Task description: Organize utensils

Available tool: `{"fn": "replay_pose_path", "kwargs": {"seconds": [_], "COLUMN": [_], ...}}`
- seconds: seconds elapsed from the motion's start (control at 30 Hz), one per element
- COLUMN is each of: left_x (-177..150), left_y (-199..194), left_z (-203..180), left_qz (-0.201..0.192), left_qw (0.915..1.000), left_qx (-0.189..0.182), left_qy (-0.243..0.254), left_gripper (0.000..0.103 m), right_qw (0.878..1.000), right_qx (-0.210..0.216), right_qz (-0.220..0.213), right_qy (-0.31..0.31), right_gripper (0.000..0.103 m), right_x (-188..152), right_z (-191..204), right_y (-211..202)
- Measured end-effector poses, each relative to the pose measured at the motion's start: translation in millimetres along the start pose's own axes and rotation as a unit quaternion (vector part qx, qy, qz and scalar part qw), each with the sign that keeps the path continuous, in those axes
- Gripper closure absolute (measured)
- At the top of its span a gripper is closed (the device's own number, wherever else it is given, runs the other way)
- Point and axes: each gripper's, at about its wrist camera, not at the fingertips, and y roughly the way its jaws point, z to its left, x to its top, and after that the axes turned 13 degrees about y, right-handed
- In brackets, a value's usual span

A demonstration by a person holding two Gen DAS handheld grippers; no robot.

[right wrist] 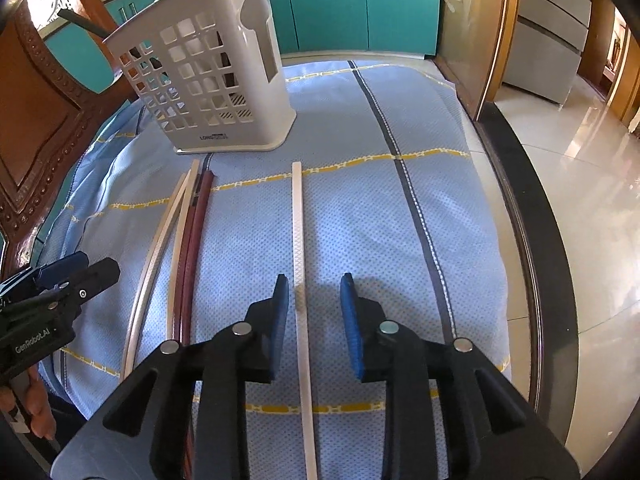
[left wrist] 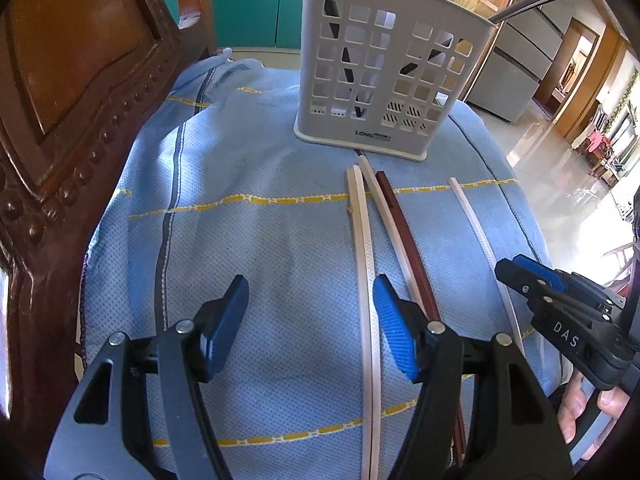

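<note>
The right gripper's (right wrist: 314, 300) blue-padded fingers (right wrist: 280, 320) stand partly apart astride the lone cream ridged plastic chopstick (right wrist: 298, 240), neither pad touching it; I judge they should sink, close squarely on it and lift it tip-up toward the white perforated plastic utensil holder (right wrist: 208, 80) standing beyond on the blue checked cloth (right wrist: 400, 220). The left gripper (left wrist: 310, 320) hangs wide and empty, a second cream chopstick (left wrist: 366, 280) lying just inside its right-hand pad. Beside it, a third cream chopstick (left wrist: 390, 216) and dark red ones (left wrist: 404, 232) run under the gripper bodies, near ends hidden, and the holder's contents show only as dark slivers.
</note>
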Motion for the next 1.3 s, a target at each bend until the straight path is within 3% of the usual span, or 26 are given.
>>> {"fn": "replay_pose_path", "kwargs": {"seconds": [0.23,0.57,0.63,0.7,0.77,1.17,1.3], "left_x": [-1.2,-4.9,-6.0,-5.0,-4.9,-9.1,-8.4], "left_y": [3.9,24.8,25.7,24.7,24.0,-6.2,-18.1], "left_z": [-7.9,-29.1,-36.9,-42.2,-44.5,-28.2,-24.8], "left_qz": [0.003,0.025,0.016,0.009,0.007,-0.029,-0.048], "left_qw": [0.9996,0.9989,0.9977,0.9975,0.9973,0.9988,0.9985], "left_qx": [-0.026,0.008,0.032,0.028,0.029,-0.036,-0.026], "left_qy": [0.006,0.04,0.057,0.064,0.066,0.014,0.007], "left_gripper": [0.042,0.042,0.055,0.08,0.091,0.091,0.089], "right_qw": [1.0,1.0,1.0,1.0,1.0,1.0,1.0], "right_qx": [-0.001,-0.002,-0.002,-0.003,-0.005,-0.007,-0.007], "right_qz": [0.0,0.005,0.006,0.005,0.005,0.008,0.009], "right_qy": [0.0,-0.003,-0.003,-0.003,-0.003,0.003,0.001], "right_gripper": [0.073,0.067,0.067,0.067,0.067,0.067,0.065], "right_x": [-0.3,-0.8,-1.0,-1.3,-1.3,0.3,-0.1], "right_z": [1.0,3.0,3.4,3.4,3.5,0.9,1.5], "right_y": [-0.2,1.6,1.5,1.2,1.8,2.9,3.9]}}
